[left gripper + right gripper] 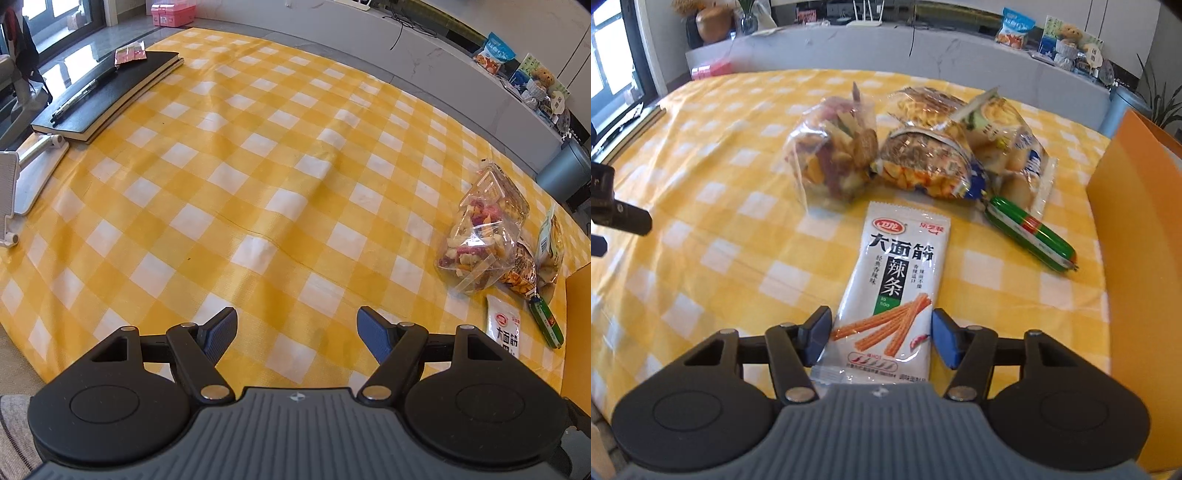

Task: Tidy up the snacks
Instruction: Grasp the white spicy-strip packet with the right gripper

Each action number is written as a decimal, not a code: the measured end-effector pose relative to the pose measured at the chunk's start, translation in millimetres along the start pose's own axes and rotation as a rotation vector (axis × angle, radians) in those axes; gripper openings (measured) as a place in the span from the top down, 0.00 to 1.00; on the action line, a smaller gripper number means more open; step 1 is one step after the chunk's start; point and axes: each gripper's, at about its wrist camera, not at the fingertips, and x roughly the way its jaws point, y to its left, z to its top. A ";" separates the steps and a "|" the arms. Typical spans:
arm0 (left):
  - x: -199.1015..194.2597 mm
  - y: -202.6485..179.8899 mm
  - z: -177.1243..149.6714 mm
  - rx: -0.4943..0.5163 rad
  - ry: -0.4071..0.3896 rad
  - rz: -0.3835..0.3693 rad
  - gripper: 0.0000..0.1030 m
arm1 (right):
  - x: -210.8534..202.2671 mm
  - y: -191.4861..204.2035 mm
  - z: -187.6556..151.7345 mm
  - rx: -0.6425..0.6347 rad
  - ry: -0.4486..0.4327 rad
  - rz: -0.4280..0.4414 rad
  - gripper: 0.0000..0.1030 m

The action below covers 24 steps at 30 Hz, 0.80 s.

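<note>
A white spicy-strip packet (897, 273) lies flat on the yellow checked cloth (701, 221). My right gripper (881, 328) straddles its near end, its blue pads close beside both edges; the packet is not squeezed. Behind it are a clear bag of mixed dried chips (834, 155), an orange cracker bag (923, 166), a bag of bread rolls (1008, 147) and a green sausage (1030, 234). My left gripper (297, 332) hangs open over bare cloth, left of the same pile: chip bag (476, 240), packet (504, 332), sausage (546, 323).
An orange box wall (1137, 229) stands at the table's right edge. A black notebook (103, 96) with a pen and a pink packet (129, 55) lies far left, beside a white stand (22, 177). A grey bin (565, 170) sits beyond the table.
</note>
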 end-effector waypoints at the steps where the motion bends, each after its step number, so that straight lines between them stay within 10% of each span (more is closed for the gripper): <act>1: 0.6 1.3 0.6 -0.002 0.001 0.002 0.16 | -1.1 -0.2 -0.6 -0.004 0.010 -0.015 0.33; 3: 2.3 3.7 1.1 -0.016 0.005 0.008 0.16 | -2.9 1.1 -0.3 -0.010 -0.007 -0.033 0.09; 7: 6.1 3.1 0.7 -0.016 0.013 0.018 0.16 | -1.3 -1.3 6.1 0.061 -0.046 -0.015 0.09; 17: 3.1 -7.0 0.1 0.040 -0.025 -0.001 0.16 | 11.4 -3.7 6.7 0.141 -0.101 -0.083 0.48; 24: 0.1 -12.9 -1.0 0.056 -0.048 -0.056 0.16 | 9.2 -16.3 4.9 0.205 -0.135 -0.061 0.52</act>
